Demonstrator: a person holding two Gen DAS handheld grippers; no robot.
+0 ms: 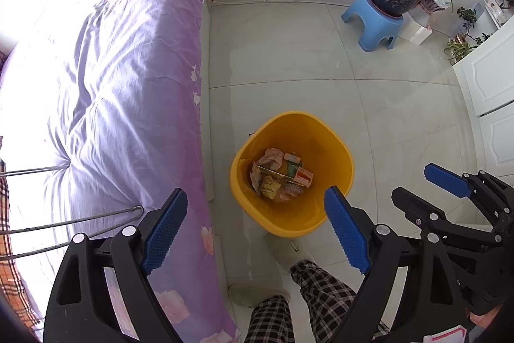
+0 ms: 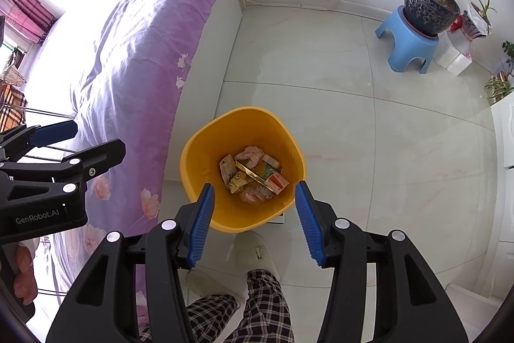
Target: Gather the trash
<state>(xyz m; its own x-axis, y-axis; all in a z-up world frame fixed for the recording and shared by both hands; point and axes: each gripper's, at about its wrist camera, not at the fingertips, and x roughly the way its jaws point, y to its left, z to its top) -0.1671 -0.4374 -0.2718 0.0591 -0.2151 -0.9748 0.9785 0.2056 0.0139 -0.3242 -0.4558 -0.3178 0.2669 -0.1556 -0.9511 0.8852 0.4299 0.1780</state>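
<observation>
Both the left gripper (image 1: 255, 229) and right gripper (image 2: 253, 221) hang spread and empty above the yellow bin (image 2: 192, 156) at frame centre; trash (image 2: 253, 172), apparently wrappers, lies at its bottom, beyond the jaws.

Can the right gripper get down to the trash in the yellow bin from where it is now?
Probably yes. The right gripper is open and empty above the near rim of the yellow bin, whose top is uncovered, with the trash lying exposed at the bottom.
</observation>
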